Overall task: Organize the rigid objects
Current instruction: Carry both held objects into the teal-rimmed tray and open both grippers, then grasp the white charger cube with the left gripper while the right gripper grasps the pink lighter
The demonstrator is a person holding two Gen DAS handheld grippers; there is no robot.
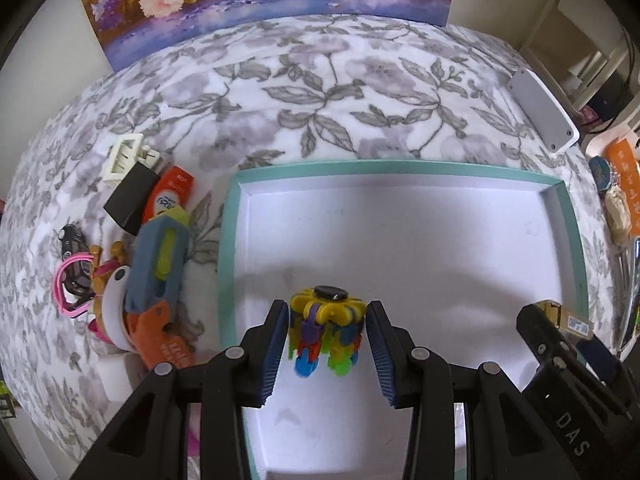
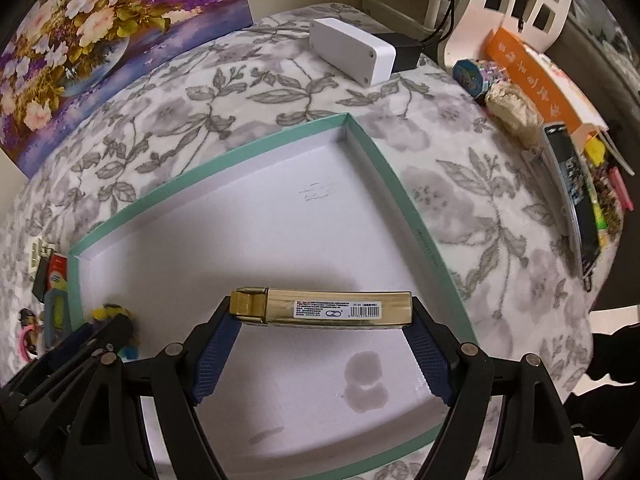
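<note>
A shallow tray (image 1: pixel 400 166) with a teal rim and a white floor lies on the flowered cloth. My left gripper (image 1: pixel 328 316) is over the tray's near left part. Its blue pads press both sides of a small multicoloured plastic toy (image 1: pixel 326 332) with a yellow flower top and a black button. My right gripper (image 2: pixel 322 312) is shut lengthwise on a gold box (image 2: pixel 324 307) with a barcode label, held low over the tray (image 2: pixel 224 160). The right gripper (image 1: pixel 560 340) also shows at the tray's right edge. In the right wrist view the left gripper (image 2: pixel 112 332) and toy (image 2: pixel 114 314) appear at the tray's left.
Left of the tray lies a pile: a blue and orange toy gun (image 1: pixel 156 264), a black block (image 1: pixel 130 196), an orange tube (image 1: pixel 170 192), a white plug (image 1: pixel 122 160) and a pink ring (image 1: pixel 64 288). A white case (image 2: pixel 352 50) sits far right. Books and clutter (image 2: pixel 532 76) line the right edge.
</note>
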